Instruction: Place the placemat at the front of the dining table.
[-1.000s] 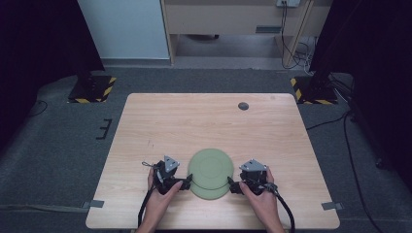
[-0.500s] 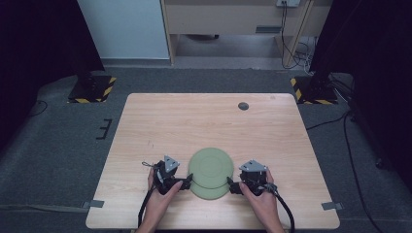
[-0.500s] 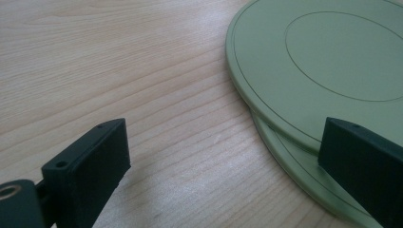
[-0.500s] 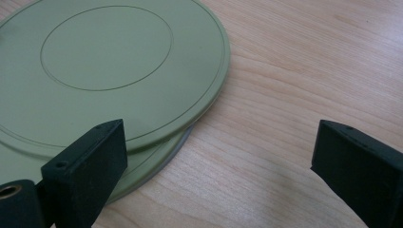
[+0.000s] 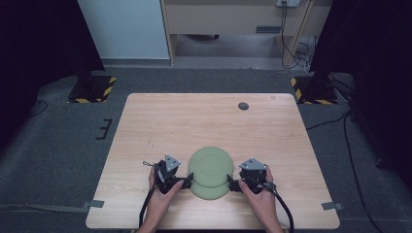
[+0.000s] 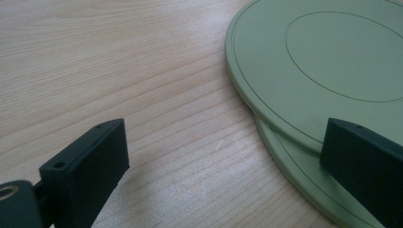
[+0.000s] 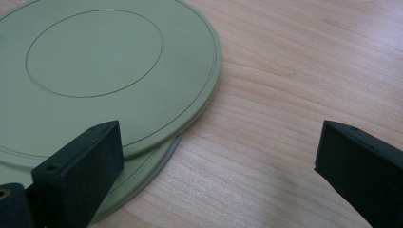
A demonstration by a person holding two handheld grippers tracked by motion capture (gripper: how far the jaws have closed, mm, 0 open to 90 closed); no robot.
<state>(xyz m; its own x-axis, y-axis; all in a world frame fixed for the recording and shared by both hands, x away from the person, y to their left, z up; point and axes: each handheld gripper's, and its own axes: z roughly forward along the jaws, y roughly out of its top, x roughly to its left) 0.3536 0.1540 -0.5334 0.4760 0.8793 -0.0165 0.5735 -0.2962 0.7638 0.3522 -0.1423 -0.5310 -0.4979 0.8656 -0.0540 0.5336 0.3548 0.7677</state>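
Two green plates are seen near the front edge of the table [image 5: 145,126], in the middle between the two hands. The top plate [image 5: 210,165] is laid on the bottom plate [image 5: 212,192], but not evenly: it is pushed a little toward the far side, so a strip of the bottom plate is left showing at the near side. A thin ring line is drawn on the flat face of the top plate, as is seen in both gripper views [image 6: 332,52] [image 7: 95,57]. The bottom plate [image 6: 304,180] [image 7: 142,175] is seen peeking out under its edge.

The left gripper [image 5: 187,178] is held just beside the left edge of the plates. Its jaws are spread wide apart and nothing is gripped. In the left gripper view, one jaw is seen over bare wood and the other over the plates' edge.

The right gripper [image 5: 232,183] is held just beside the right edge of the plates. Its jaws are spread wide too, with nothing gripped. One jaw is seen over the plates' rim and the other over bare wood.

Each gripper is held by a hand, the left hand [image 5: 160,196] and the right hand [image 5: 260,196], and a black cable is trailed back from each.

A small dark round spot [image 5: 243,106] is seen on the far part of the table, well apart from the plates.
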